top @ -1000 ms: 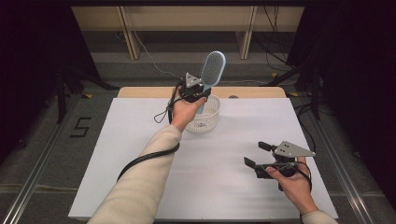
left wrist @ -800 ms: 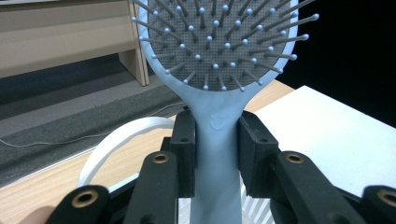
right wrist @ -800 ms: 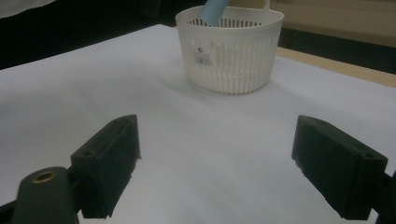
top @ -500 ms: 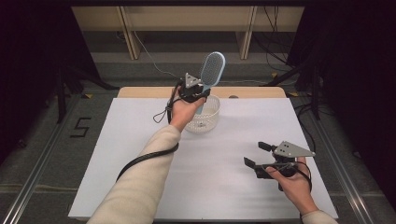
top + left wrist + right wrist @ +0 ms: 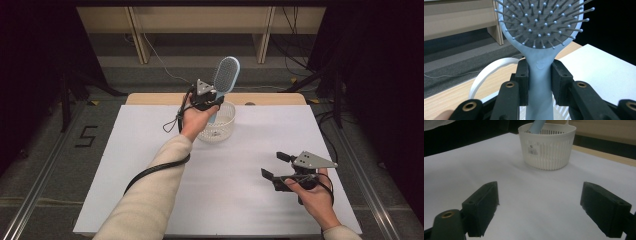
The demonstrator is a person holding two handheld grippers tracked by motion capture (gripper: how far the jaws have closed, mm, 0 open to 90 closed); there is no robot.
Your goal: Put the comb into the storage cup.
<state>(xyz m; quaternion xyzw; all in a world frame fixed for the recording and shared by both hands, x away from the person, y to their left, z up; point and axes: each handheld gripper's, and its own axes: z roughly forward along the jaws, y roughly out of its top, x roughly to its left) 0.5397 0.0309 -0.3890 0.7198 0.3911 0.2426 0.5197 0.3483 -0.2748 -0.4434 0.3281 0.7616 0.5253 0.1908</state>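
Blue hairbrush [image 5: 539,82] handle between fingers [image 5: 560,83]

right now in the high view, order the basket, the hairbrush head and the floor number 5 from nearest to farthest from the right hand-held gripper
1. Basket: on the white sheet, up and left of the right hand-held gripper.
2. Hairbrush head: raised above the basket, handle clamped in the left hand-held gripper.
3. Number 5: on the floor, past the table's left edge.

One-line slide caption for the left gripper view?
Left tongs clamped on the handle of a light blue hairbrush, bristles facing the camera, above a white basket.
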